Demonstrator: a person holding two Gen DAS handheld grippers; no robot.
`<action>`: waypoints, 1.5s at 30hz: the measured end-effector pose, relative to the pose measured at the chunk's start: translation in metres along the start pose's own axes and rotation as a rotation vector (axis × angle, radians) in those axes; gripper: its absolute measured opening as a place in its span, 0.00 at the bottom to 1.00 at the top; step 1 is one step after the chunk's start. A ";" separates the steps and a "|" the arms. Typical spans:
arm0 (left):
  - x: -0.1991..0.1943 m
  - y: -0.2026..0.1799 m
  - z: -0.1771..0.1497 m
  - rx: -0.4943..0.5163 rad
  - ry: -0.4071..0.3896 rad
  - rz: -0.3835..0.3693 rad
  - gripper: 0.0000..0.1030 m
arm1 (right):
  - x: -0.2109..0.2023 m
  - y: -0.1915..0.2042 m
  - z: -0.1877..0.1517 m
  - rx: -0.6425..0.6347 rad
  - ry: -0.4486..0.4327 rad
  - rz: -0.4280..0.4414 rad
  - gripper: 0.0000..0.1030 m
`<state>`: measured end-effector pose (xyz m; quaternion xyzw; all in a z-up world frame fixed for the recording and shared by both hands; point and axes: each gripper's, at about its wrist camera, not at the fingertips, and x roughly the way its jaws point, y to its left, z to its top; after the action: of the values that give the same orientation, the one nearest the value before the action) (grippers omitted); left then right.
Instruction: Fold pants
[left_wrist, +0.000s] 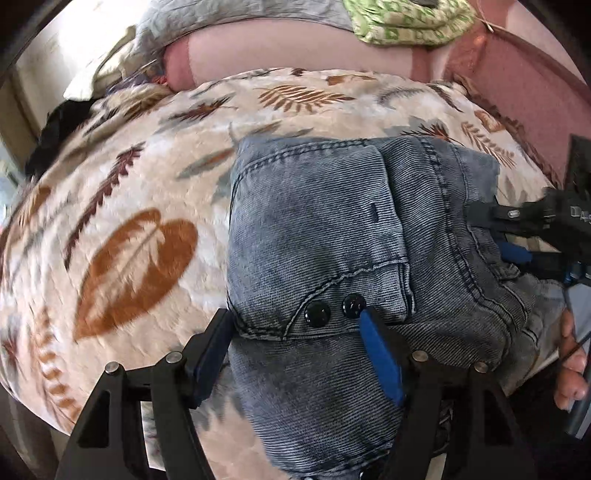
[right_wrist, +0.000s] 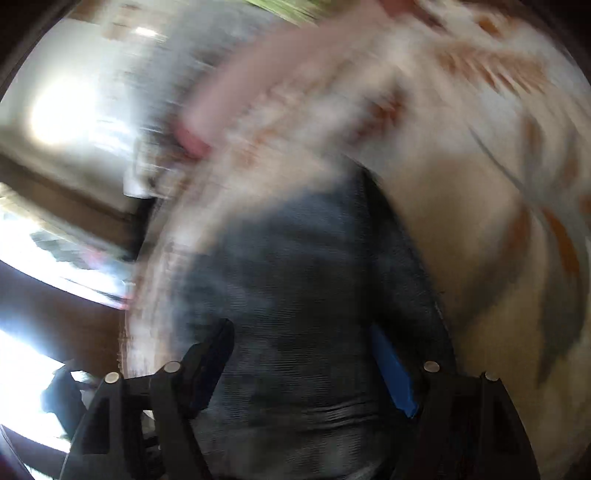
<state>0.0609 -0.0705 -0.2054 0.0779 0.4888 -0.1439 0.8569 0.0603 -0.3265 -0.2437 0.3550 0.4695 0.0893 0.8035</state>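
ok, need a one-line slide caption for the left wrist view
Left gripper open over folded grey-blue jeans on a leaf-print blanket, right gripper at the far edge.

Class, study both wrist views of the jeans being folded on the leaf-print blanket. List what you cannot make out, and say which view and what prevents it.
1. Right wrist view: motion blur smears the jeans and blanket; no seams or folds are readable.
2. Left wrist view: the jeans' lower part is cut off by the bottom edge and the left gripper.
3. Left wrist view: the right gripper is partly cut off by the right edge.
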 end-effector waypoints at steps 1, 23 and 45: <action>-0.001 0.001 -0.002 -0.008 -0.008 -0.004 0.70 | -0.006 -0.004 -0.001 0.001 -0.011 0.039 0.73; -0.031 0.030 0.028 -0.030 -0.020 -0.055 0.70 | -0.072 0.041 -0.040 -0.406 -0.185 -0.124 0.73; 0.061 0.030 0.096 -0.083 0.091 0.158 0.72 | 0.010 0.025 0.037 -0.176 -0.052 -0.067 0.35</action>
<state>0.1778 -0.0790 -0.2096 0.0870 0.5249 -0.0519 0.8451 0.1003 -0.3211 -0.2223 0.2693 0.4506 0.0941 0.8459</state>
